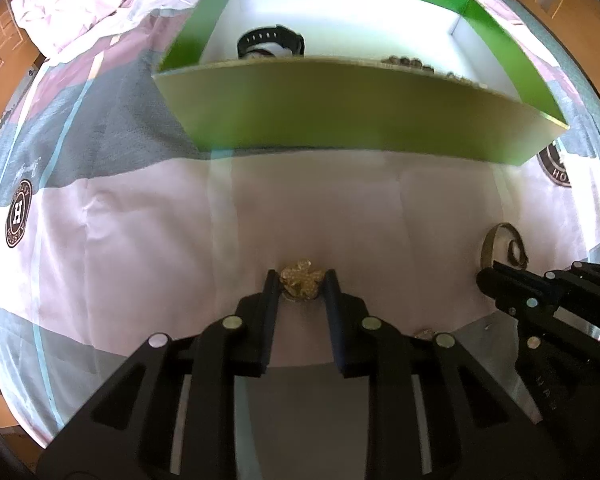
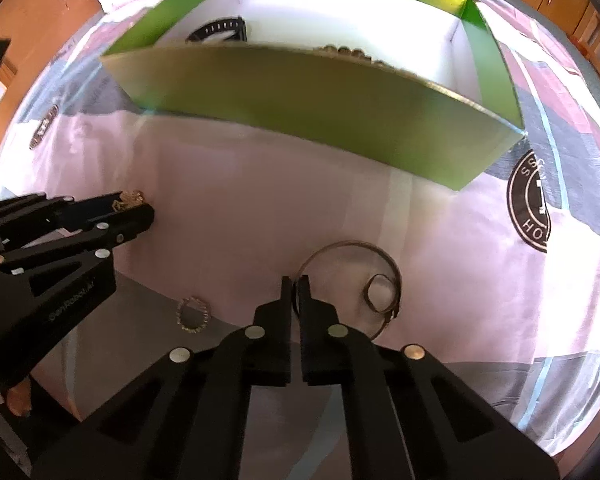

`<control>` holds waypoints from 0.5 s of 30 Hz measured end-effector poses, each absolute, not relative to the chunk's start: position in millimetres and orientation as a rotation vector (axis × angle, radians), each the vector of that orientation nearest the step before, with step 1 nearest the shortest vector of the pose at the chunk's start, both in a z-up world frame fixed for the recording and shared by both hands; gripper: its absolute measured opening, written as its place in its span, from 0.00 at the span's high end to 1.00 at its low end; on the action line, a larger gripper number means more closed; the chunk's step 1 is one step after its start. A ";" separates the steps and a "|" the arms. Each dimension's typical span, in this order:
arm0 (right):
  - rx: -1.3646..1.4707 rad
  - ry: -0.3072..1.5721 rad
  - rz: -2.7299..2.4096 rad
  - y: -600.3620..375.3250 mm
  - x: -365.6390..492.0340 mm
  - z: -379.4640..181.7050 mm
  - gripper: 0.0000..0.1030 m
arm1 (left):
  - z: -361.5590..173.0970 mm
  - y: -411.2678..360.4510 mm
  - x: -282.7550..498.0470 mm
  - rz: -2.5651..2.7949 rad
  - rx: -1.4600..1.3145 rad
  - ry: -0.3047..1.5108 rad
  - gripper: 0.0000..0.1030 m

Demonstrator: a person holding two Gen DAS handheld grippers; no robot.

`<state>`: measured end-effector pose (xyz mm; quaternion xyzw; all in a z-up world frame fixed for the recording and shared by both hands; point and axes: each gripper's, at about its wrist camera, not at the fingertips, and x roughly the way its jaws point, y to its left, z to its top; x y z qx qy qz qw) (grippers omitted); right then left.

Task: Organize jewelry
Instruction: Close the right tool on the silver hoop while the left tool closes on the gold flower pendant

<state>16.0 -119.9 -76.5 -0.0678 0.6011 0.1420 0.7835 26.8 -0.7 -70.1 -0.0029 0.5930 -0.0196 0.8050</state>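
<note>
Left wrist view: left gripper (image 1: 300,284) clamped on small gold ornament (image 1: 301,283), light, rigid, on bedsheet (image 1: 140,240) before green box (image 1: 340,120). Right gripper (image 2: 295,284) pinched on thin springy bangle (image 2: 354,276) rim.

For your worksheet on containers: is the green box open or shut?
Open. The green box has no lid on, and its white inside shows, with a black watch and a beaded piece lying in it.

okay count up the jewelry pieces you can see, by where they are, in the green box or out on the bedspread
In the green box: 2, a black watch and a beaded bracelet.
On the bedspread: 3, a gold brooch, a metal bangle and a small ring.
Total: 5
</note>
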 end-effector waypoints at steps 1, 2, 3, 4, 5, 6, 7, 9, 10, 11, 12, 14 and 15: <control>-0.136 1.285 0.307 -121.1 16.3 -70.3 0.97 | -66.9 0.5 26.5 -0.043 -0.010 1.260 0.78; -0.124 1.271 0.310 -123.0 16.3 -65.4 0.97 | -62.7 2.6 26.3 -0.045 -0.017 1.247 0.78; -0.116 1.262 0.312 -123.7 14.9 -61.7 0.97 | -59.4 4.0 26.4 -0.046 -0.022 1.238 0.78; -0.102 1.245 0.314 -126.2 14.9 -55.3 0.97 | -55.3 5.6 26.2 -0.046 -0.030 1.226 0.78; -0.092 1.228 0.314 -128.7 15.2 -49.1 0.97 | -52.0 7.3 26.5 -0.045 -0.037 1.216 0.78; -0.088 1.216 0.313 -129.4 16.5 -43.0 0.97 | -48.0 9.1 26.5 -0.044 -0.045 1.202 0.78; -0.084 1.192 0.309 -131.1 17.3 -35.4 0.97 | -43.7 10.7 26.2 -0.042 -0.052 1.186 0.78; -0.080 1.153 0.300 -140.9 19.5 -19.8 0.97 | -34.9 14.8 27.1 -0.034 -0.066 1.151 0.77; -0.079 1.143 0.297 -143.3 21.7 -15.8 0.97 | -31.9 16.5 27.8 -0.031 -0.070 1.138 0.78; -0.075 1.136 0.295 -149.6 22.1 -16.2 0.97 | -28.9 17.7 27.9 -0.029 -0.073 1.127 0.77; -0.071 1.134 0.292 -151.2 26.8 -12.6 0.97 | -26.2 19.0 28.0 -0.028 -0.077 1.118 0.77; -0.069 1.144 0.286 -152.2 26.6 -18.1 0.97 | -23.8 20.6 27.5 -0.028 -0.087 1.110 0.77; -0.074 1.152 0.283 -153.5 26.8 -19.5 0.97 | -23.7 20.7 28.4 -0.029 -0.088 1.111 0.77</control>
